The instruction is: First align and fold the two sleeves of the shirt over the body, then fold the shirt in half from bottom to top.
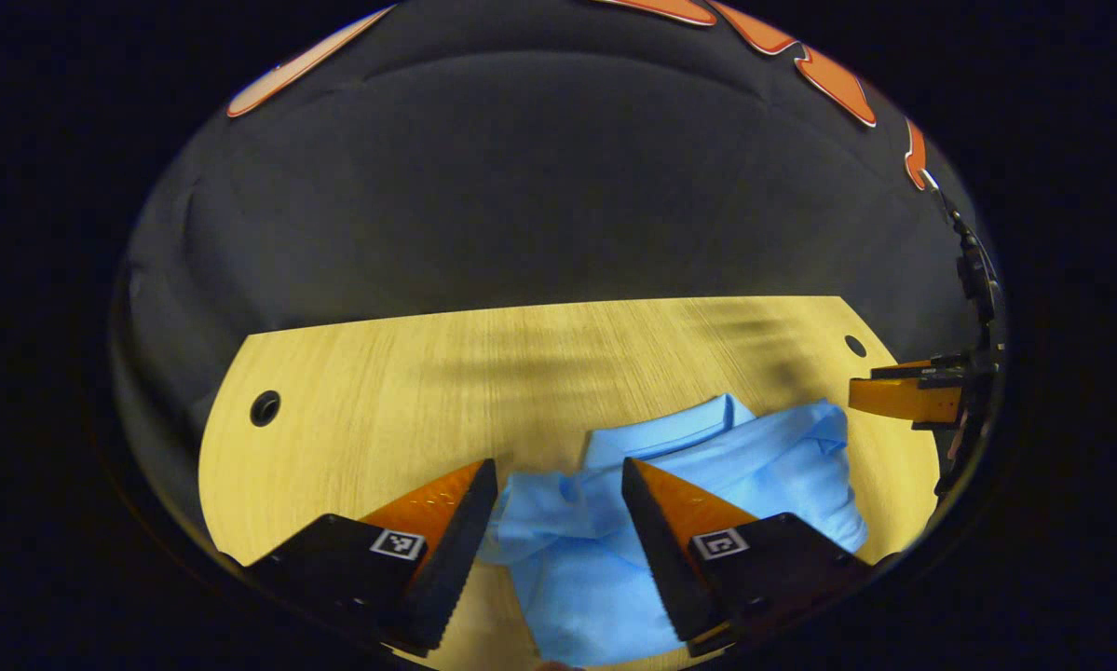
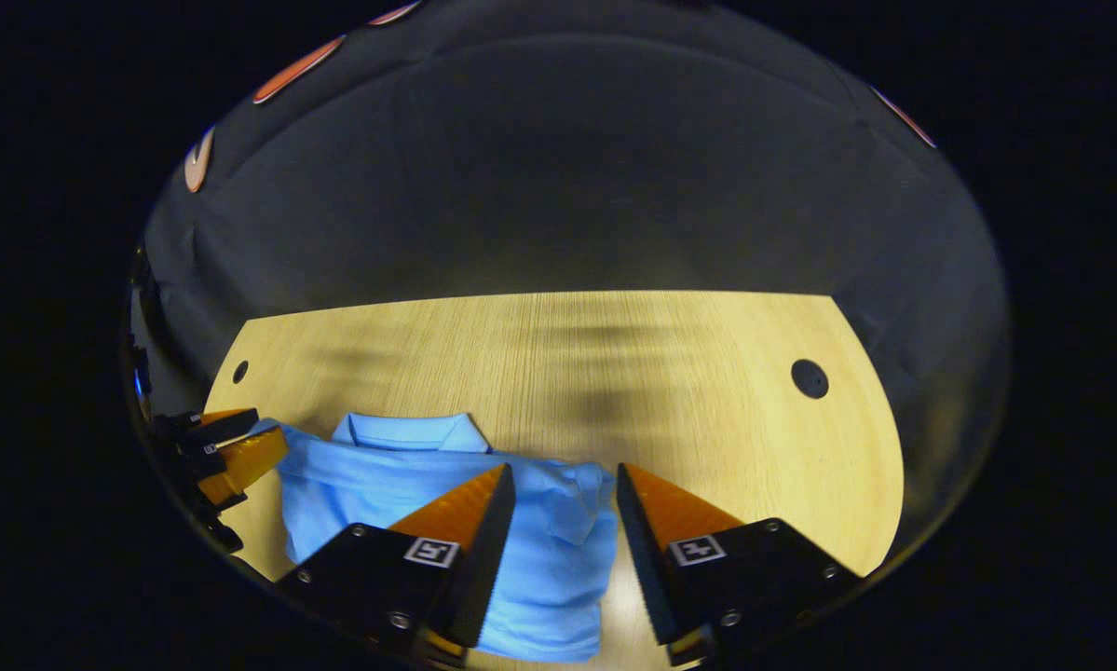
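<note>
One shirt (image 1: 614, 568) on table (image 1: 381, 391), lower hem cut off, left tongs (image 1: 560, 485) parted

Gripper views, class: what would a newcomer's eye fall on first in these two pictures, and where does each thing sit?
The eye goes first to the light blue shirt, lying rumpled with its collar pointing towards the booth's wall, on the near part of the pale wooden table. Next come the open left gripper and open right gripper, each poised over one side of the shirt.

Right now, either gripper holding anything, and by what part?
Nothing held. Left gripper and right gripper both stand open above the blue polo shirt.
</note>
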